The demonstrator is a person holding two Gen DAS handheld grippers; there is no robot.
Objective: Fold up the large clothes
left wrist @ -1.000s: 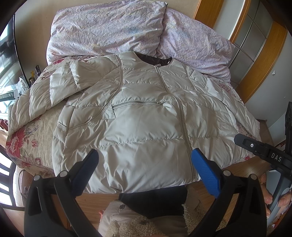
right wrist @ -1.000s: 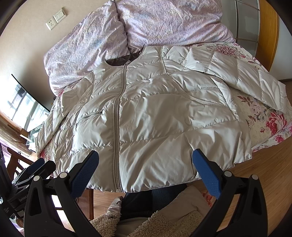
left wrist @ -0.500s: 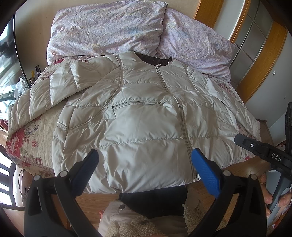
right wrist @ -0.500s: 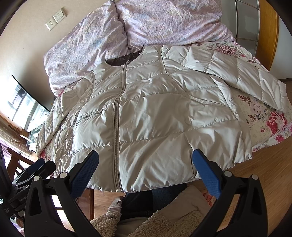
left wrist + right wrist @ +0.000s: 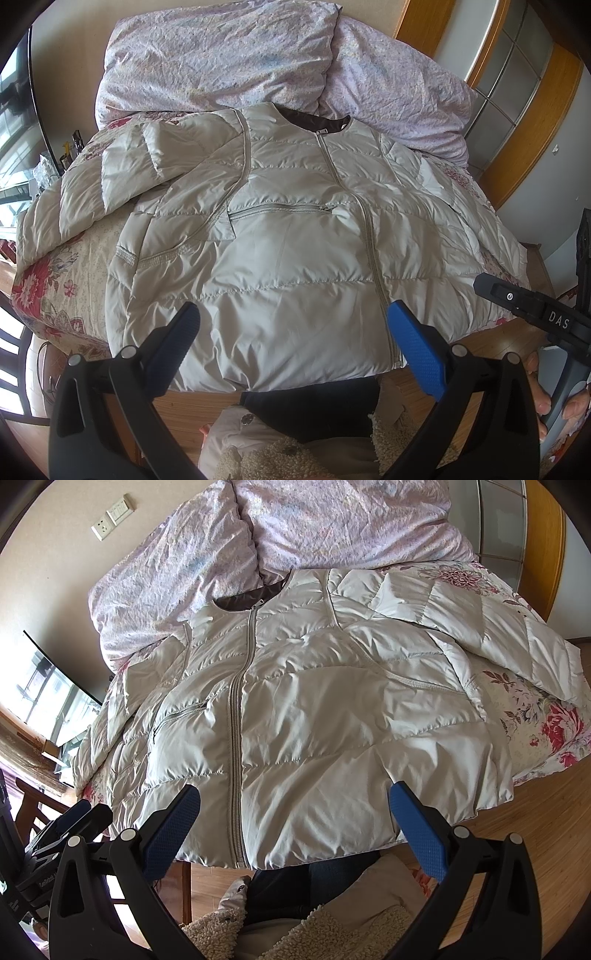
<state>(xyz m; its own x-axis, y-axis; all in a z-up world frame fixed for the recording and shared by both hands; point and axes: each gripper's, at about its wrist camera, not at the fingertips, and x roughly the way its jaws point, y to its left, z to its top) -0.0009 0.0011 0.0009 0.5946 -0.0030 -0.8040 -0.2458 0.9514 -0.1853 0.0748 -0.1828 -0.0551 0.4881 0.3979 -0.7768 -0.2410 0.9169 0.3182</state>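
A pale beige quilted down jacket (image 5: pixel 280 236) lies front up and zipped on the bed, collar toward the pillows, hem hanging over the near edge. Its sleeves spread out to both sides: one sleeve (image 5: pixel 110 184) in the left wrist view, the other sleeve (image 5: pixel 498 627) in the right wrist view. The same jacket (image 5: pixel 314 720) fills the right wrist view. My left gripper (image 5: pixel 291 347) hovers open just before the hem, nothing between its blue pads. My right gripper (image 5: pixel 295 827) is likewise open over the hem near the zipper (image 5: pixel 236 760).
Two lilac pillows (image 5: pixel 229 62) lie behind the collar. A floral bedspread (image 5: pixel 55 288) covers the bed. The other handheld gripper (image 5: pixel 532 314) shows at the right edge, a hand on it. Wooden floor (image 5: pixel 546 834) lies to the right; a person's legs and fleece coat (image 5: pixel 303 923) are below.
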